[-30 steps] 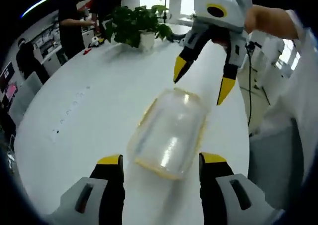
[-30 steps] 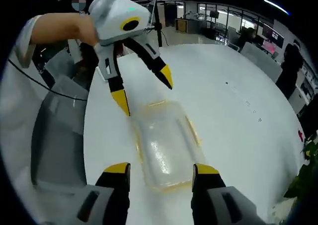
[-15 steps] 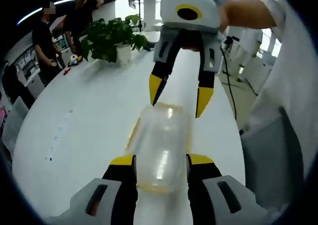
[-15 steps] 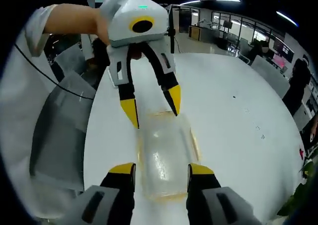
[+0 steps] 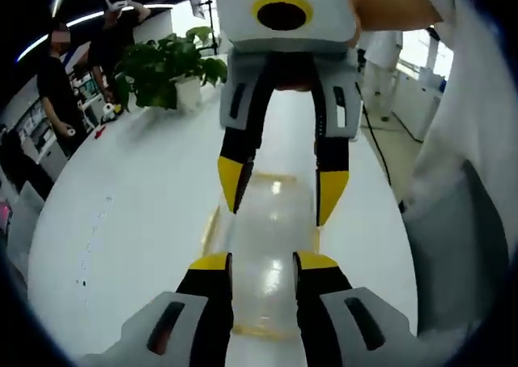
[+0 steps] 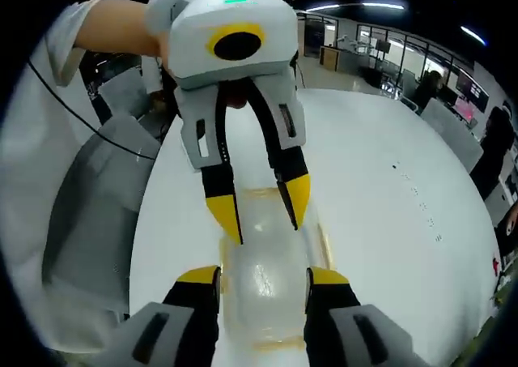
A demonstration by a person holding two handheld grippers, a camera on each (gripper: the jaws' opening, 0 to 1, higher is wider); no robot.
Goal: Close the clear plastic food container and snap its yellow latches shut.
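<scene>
Between the left gripper's jaws sits the container, on the table. Its long axis runs straight ahead along the jaws toward the right gripper, which faces in from the far end.

Same picture mirrored in the right gripper view: container between the right gripper's own jaws, left gripper coming in head-on at the opposite end.

- Left jaws: narrow gap, tips flanking the container's sides about mid-length. Touching or just beside, can't tell.
- Right jaws: same, narrow and straddling the other end. Can't confirm a real squeeze from either one.
- Both about equally near, one per end. My read: they're pressing or pinching the long sides, so the coming move turns on whether the tips line up with the latches.

Hard to make out:
- Lid is clear, glare along the top. Looks seated, but I can't confirm full closure.
- Yellow edging shows along the container rim. Can't separate individual latches or tell if any are snapped.
- Near end of the container is partly hidden behind each view's own jaws.
</scene>
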